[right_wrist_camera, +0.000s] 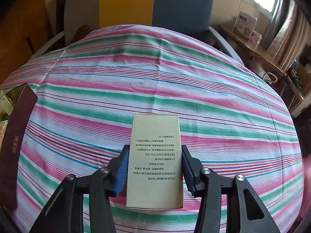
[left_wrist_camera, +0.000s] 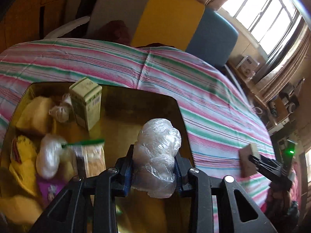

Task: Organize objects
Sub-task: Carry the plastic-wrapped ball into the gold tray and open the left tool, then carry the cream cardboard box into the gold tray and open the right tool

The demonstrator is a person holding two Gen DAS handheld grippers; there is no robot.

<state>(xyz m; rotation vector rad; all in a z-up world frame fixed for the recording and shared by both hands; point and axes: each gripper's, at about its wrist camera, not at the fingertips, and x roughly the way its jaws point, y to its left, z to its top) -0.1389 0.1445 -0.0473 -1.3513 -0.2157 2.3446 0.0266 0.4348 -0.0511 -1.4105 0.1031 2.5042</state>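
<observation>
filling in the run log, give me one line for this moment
left gripper shut on plastic-wrapped bundle over gold box | right gripper shut on beige carton above striped sheet

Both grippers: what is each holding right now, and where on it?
Left gripper clamps the clear plastic-wrapped bundle across its lower sides. Right gripper grips the flat printed box by its two long edges.

A striped sheet [right_wrist_camera: 155,81] covers the bed; behind it stand grey, yellow and blue panels [right_wrist_camera: 126,3]. Beside the bed's far corner, a wooden desk [right_wrist_camera: 252,50] sits under a bright, curtained window [left_wrist_camera: 272,13]
</observation>
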